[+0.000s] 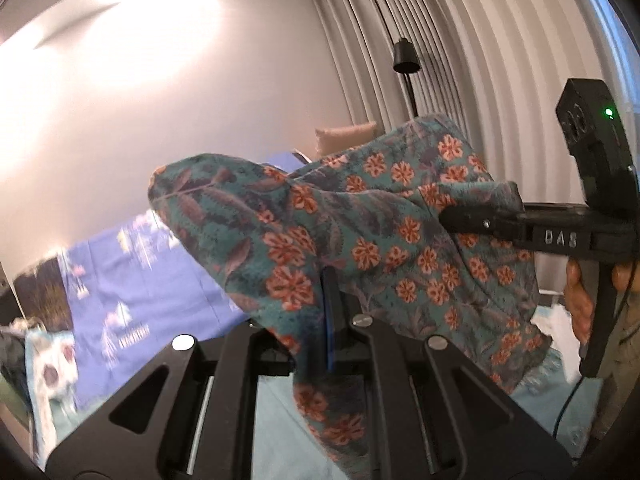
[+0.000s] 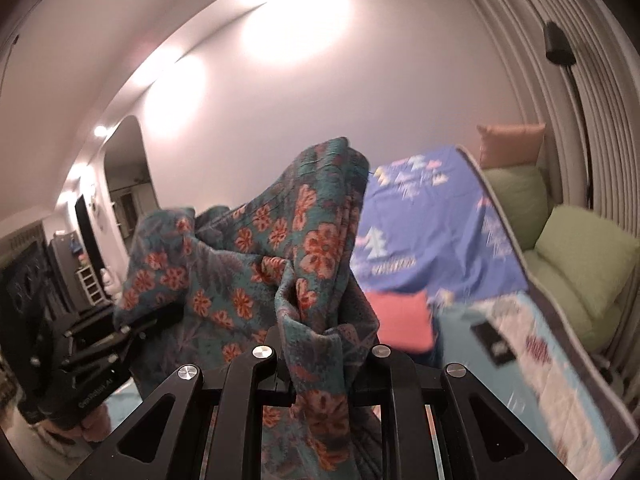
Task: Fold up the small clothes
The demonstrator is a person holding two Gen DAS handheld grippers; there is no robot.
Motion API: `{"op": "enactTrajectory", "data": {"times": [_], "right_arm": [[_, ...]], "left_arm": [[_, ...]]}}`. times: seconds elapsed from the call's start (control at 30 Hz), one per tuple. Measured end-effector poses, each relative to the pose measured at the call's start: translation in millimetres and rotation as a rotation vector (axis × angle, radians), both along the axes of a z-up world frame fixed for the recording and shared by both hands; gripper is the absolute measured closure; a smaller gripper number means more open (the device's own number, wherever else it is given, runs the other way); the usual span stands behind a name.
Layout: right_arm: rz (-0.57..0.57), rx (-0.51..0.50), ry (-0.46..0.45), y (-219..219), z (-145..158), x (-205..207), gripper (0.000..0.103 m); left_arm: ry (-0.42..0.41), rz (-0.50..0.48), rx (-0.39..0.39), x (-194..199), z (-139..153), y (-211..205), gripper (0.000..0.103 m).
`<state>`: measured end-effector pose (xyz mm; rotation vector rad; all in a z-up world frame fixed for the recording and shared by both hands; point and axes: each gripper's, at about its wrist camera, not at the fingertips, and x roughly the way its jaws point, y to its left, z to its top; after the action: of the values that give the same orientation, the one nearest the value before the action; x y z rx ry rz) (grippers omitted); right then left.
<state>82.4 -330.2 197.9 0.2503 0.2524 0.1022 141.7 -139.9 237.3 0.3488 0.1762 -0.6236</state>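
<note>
left gripper (image 1: pixel 330 320) clamped on a fold of the teal floral garment (image 1: pixel 360 232), cloth bunched between closed fingers. right gripper (image 2: pixel 316 356) likewise pinched shut on another edge of the same garment (image 2: pixel 256 264). garment lifted in the air, stretched and draped between both tools, above a bed with a blue patterned sheet (image 2: pixel 424 240). beyond: green cushions (image 2: pixel 576 260), pleated curtains (image 1: pixel 460 60), black floor lamp (image 1: pixel 405 58).

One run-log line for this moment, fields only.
stage: garment lifted | left gripper: shut on floral garment | right gripper: shut on floral garment | garment: bunched, held above blue bedspread | fold: not yet visible
</note>
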Motion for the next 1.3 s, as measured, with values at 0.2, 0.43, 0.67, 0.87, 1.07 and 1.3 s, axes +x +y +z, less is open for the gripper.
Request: {"op": "enactTrajectory", "data": {"times": [0.2, 0.43, 0.67, 0.87, 1.07, 1.3], "right_arm": [[-0.054, 0.000, -0.007, -35, 19, 90, 0.088], [-0.072, 0.010, 0.073, -73, -23, 236, 0.088], [-0.156, 0.043, 0.426, -104, -180, 400, 0.079], [-0.157, 0.123, 0.370, -127, -228, 392, 0.065], [-0.261, 0.019, 0.351, -117, -202, 347, 0.052], [-0.272, -0.131, 0.328, -59, -164, 231, 0.028]], "left_arm": [[-0.036, 0.044, 0.042, 87, 17, -53, 0.091], [-0.007, 0.138, 0.082, 226, -46, -97, 0.088], [0.191, 0.432, 0.323, 373, -235, -130, 0.073], [0.311, 0.398, -0.008, 386, -255, -86, 0.055], [0.300, 0.406, 0.028, 341, -235, -66, 0.052], [0.326, 0.314, 0.063, 242, -200, -52, 0.032]]}}
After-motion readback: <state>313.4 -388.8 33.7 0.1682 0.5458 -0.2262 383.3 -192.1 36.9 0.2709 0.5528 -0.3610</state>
